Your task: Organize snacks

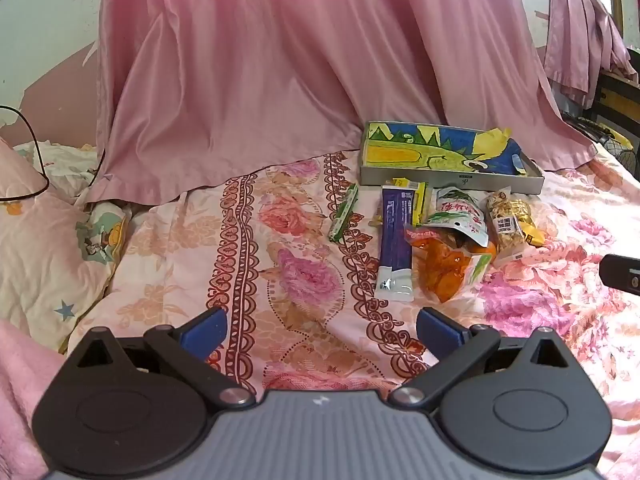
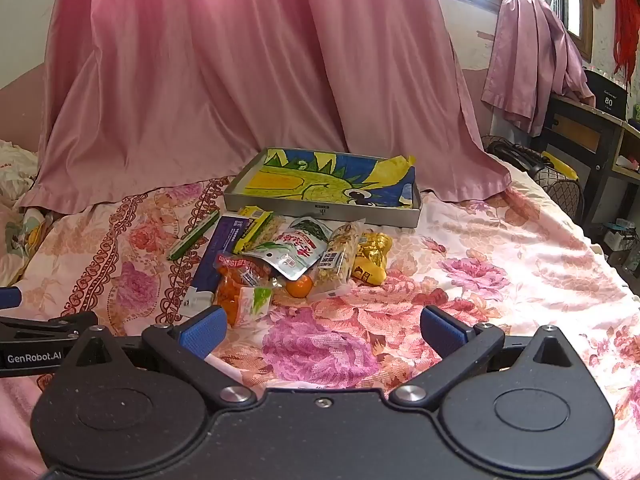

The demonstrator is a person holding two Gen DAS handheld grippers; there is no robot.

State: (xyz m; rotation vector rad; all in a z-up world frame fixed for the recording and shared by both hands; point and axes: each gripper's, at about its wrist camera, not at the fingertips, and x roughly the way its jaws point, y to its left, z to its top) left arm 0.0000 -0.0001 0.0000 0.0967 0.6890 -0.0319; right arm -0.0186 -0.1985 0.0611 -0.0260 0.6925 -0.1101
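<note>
A pile of snacks lies on the floral bedspread in front of a shallow grey tray (image 1: 452, 182) (image 2: 320, 212) lined with a blue-and-yellow drawing. The pile holds a long purple packet (image 1: 394, 240) (image 2: 216, 252), a thin green stick pack (image 1: 343, 212) (image 2: 194, 236), an orange snack bag (image 1: 444, 268) (image 2: 236, 292), a white-green pouch (image 1: 460, 216) (image 2: 294, 252), a clear nut bar (image 1: 506, 220) (image 2: 338, 258), a yellow-gold packet (image 2: 372, 258) and a small orange fruit (image 2: 300, 286). My left gripper (image 1: 322, 330) is open and empty, near and left of the pile. My right gripper (image 2: 322, 328) is open and empty, just in front of the pile.
A pink curtain (image 1: 280, 80) hangs down onto the bed behind the tray. Pillows (image 1: 48, 248) lie at the left. A dark desk (image 2: 580, 128) and a basket (image 2: 560, 188) stand beside the bed at the right. The floral bedspread (image 2: 500, 280) spreads right of the pile.
</note>
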